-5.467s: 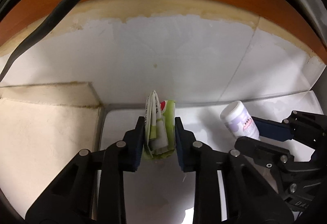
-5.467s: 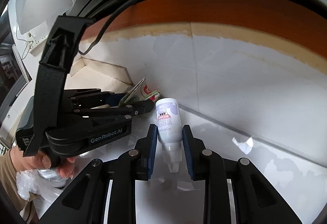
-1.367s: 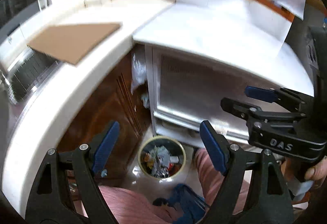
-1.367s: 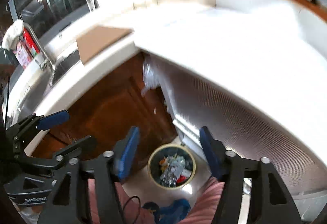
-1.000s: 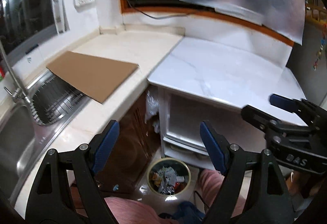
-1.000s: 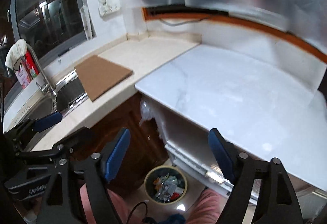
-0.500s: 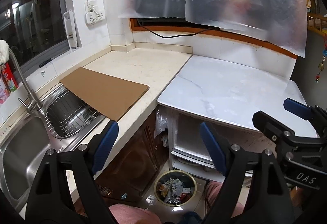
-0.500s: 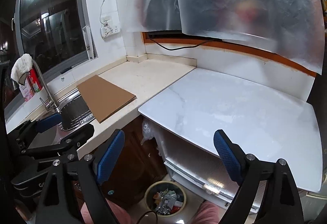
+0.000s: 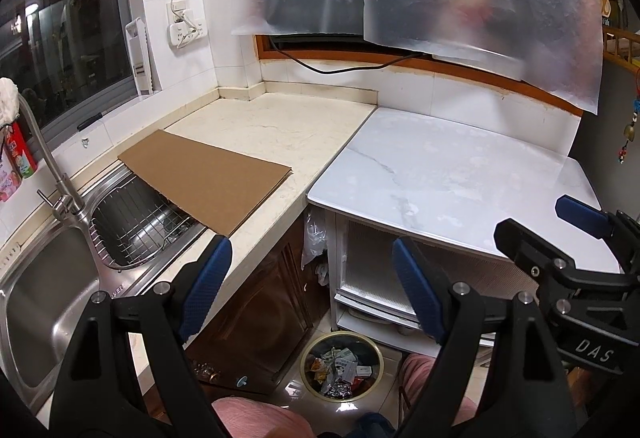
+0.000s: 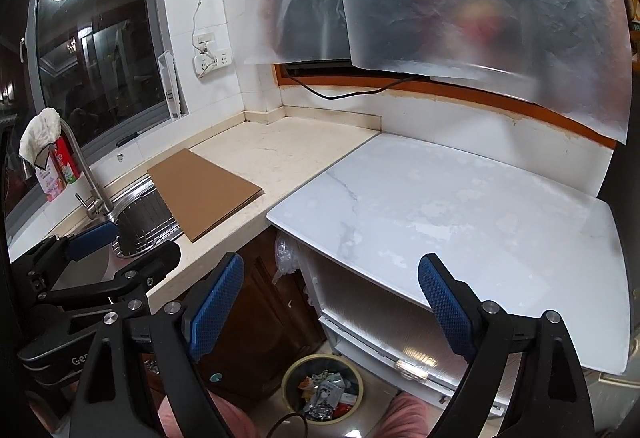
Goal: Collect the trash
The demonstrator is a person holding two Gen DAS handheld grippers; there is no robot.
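At the left of the left wrist view, a sink (image 9: pixel 44 302) is lying under a faucet (image 9: pixel 48 166), with a rack (image 9: pixel 136 226) beside it and a cardboard sheet (image 9: pixel 208 178) resting partly over the rack and partly on the beige counter (image 9: pixel 280 126). In the lower middle, the left gripper (image 9: pixel 306 278) is hanging with its jaws spread wide and nothing between them. Straight below that gap, at the bottom centre, the bin (image 9: pixel 341 365) is standing on the floor, and the trash (image 9: pixel 338 368) is lying inside it as a heap of wrappers. To the right, the white table (image 9: pixel 460 174) is showing no litter. At the right edge, the right gripper (image 9: pixel 580 234) is pointing in; in its own view its jaws are likewise spread and holding nothing.

Judging by this, the drop step is looking finished and the collecting may be near its end. The next move is calling for a scan of the counter and table for any leftover piece; if one turns up, a gripper will need lowering over it with jaws apart before closing.
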